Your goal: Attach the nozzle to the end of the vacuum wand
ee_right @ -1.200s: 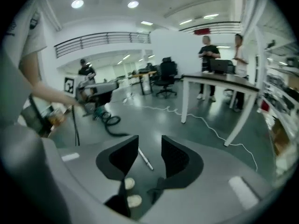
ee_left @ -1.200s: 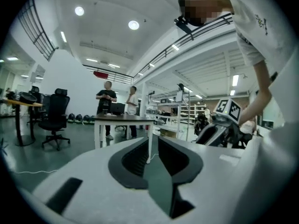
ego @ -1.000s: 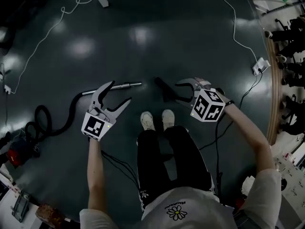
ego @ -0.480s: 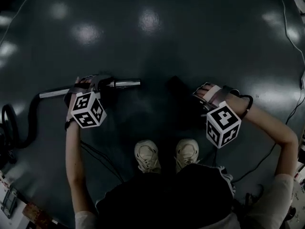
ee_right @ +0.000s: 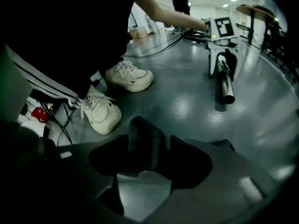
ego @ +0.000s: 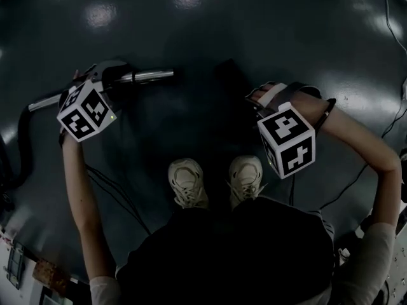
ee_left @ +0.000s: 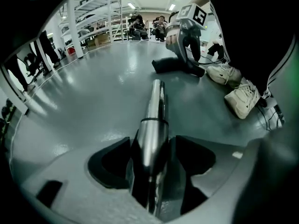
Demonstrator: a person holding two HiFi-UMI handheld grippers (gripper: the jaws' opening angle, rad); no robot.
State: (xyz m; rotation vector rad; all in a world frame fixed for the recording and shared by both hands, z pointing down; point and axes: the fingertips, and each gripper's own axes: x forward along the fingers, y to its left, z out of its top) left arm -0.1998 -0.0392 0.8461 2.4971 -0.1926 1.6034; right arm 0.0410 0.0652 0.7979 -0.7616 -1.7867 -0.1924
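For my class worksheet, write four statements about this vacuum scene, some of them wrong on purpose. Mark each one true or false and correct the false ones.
1. The vacuum wand lies between the left gripper's jaws. True: the jaws have just been closing, and their pads press on its sides.
2. The nozzle is already fitted on the wand's end. False: it sits apart from the wand, between the jaws of the right gripper, which have just been opening.
3. The person wears black shoes. False: the shoes are pale, near white.
4. The wand's free end points roughly toward the nozzle. True.
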